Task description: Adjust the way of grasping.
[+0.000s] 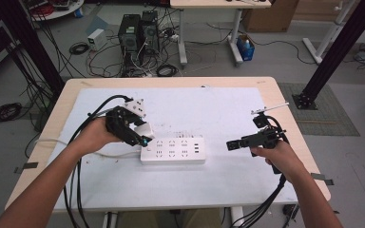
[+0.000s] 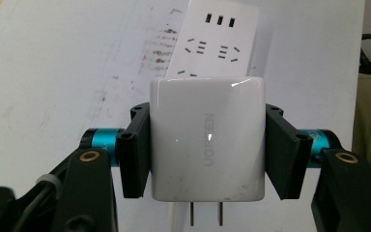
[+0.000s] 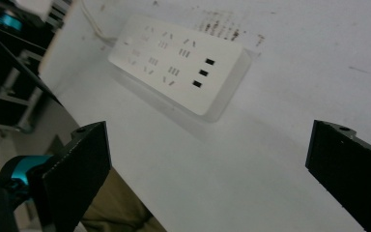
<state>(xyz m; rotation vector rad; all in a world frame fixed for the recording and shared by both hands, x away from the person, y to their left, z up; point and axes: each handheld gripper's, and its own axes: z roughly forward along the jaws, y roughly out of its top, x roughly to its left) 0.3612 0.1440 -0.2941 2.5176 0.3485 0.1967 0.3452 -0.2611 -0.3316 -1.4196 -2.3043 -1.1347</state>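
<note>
A white power strip [image 1: 173, 151] lies flat on the white sheet [image 1: 218, 185] covering the tabletop, a little nearer the sheet's near edge than its far one and left of its middle, its cord [image 1: 109, 155] running off toward the left edge. Just above the strip's left end, the left gripper [image 2: 207, 145] clamps a white charger block [image 2: 206, 140] by its two sides, the two prongs bare and the strip visible beyond it. The right gripper [image 3: 207, 169] hovers toward the right edge with its jaws spread wide and nothing between them, while computer towers [image 1: 139, 32], tangled cables [image 1: 100, 59] and another table's legs [image 1: 209, 35] stand on the floor behind.
</note>
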